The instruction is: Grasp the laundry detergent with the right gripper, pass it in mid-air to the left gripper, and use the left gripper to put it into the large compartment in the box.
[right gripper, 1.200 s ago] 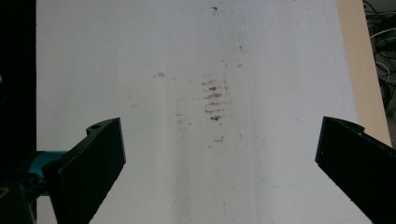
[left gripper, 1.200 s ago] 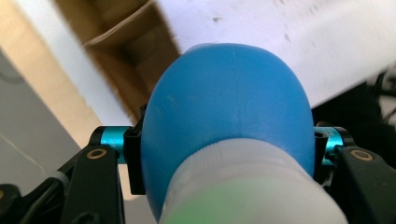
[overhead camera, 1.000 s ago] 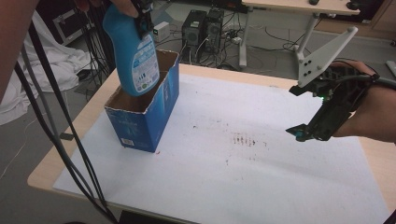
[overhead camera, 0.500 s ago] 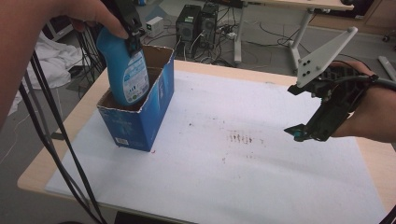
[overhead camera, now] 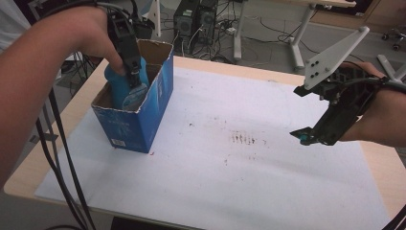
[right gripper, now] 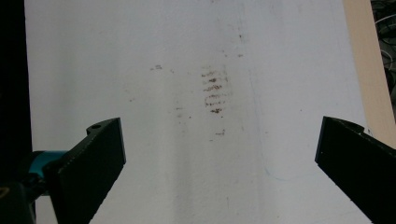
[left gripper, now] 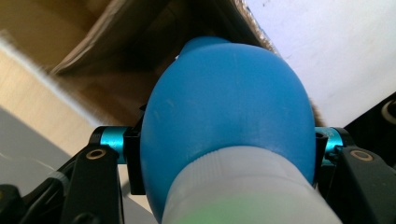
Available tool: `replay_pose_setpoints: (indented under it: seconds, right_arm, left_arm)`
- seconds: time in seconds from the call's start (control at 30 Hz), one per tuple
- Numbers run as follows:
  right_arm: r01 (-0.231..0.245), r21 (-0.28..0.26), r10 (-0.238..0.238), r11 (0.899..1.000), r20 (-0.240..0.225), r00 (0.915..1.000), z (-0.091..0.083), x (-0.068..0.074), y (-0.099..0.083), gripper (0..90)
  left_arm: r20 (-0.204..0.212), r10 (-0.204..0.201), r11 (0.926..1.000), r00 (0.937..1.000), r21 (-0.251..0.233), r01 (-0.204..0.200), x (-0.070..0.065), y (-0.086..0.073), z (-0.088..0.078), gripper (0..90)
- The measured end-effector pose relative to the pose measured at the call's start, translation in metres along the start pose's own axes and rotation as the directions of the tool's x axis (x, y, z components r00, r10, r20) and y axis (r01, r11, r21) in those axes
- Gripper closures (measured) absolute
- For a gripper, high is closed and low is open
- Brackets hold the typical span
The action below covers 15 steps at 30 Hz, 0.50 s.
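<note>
Left gripper (overhead camera: 130, 72) clamps the blue bottle (overhead camera: 125, 90) inside the box (overhead camera: 143, 120) at ten o'clock; right gripper (right gripper: 219, 163) wide, empty.

Even, soft daylight fills my high view, and the white sheet (overhead camera: 268, 158) reads bright without glare. My forearm at the left edge is large and soft-focused. In my left gripper view the blue bottle (left gripper: 229, 126) sits too close, blurred, its white cap smeared at the bottom; the box interior (left gripper: 140, 51) at upper left is dim. My right gripper view is sharp centrally, with a black band down the left edge.
</note>
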State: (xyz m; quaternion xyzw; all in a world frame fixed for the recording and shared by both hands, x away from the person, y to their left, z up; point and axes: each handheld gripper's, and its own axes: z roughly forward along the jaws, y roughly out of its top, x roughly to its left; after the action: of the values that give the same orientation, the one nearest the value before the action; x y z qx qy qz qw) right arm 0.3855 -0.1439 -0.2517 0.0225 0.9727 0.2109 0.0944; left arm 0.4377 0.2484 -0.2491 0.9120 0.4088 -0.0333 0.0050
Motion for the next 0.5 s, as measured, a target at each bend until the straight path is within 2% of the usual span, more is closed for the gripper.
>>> replay_pose_setpoints:
  seconds: [0.1,0.23,0.3,0.37,0.43,0.5]
  right_arm:
    - [-0.001,0.003,0.001,1.000,-0.001,1.0000,0.001,0.000,0.000,0.9]
    - [-0.005,0.010,0.005,1.000,-0.002,1.0000,0.002,0.000,0.000,0.9]
    - [-0.008,0.015,0.008,1.000,-0.005,1.0000,0.003,0.000,0.000,0.9]
    - [-0.010,0.017,0.010,1.000,-0.006,0.9999,0.005,0.000,-0.001,0.9]
    - [-0.012,0.019,0.012,1.000,-0.007,0.9999,0.006,0.000,-0.001,0.9]
    - [-0.011,0.021,0.011,1.000,-0.006,0.9999,0.006,0.000,-0.002,1.0]
  left_arm:
    - [-0.002,0.092,0.9957,0.9957,0.005,-0.092,0.001,0.000,0.014,38.6]
    - [-0.011,0.158,0.9873,0.9873,0.009,-0.158,0.003,0.000,0.029,38.6]
    - [-0.013,0.186,0.9825,0.9824,0.004,-0.186,0.003,0.000,0.035,38.5]
    - [-0.014,0.194,0.9809,0.9808,0.003,-0.194,0.004,0.000,0.037,38.5]
    - [-0.017,0.225,0.9745,0.9743,0.007,-0.224,0.004,0.001,0.044,38.4]
    - [-0.016,0.230,0.9732,0.9730,0.007,-0.230,0.004,0.001,0.045,38.4]
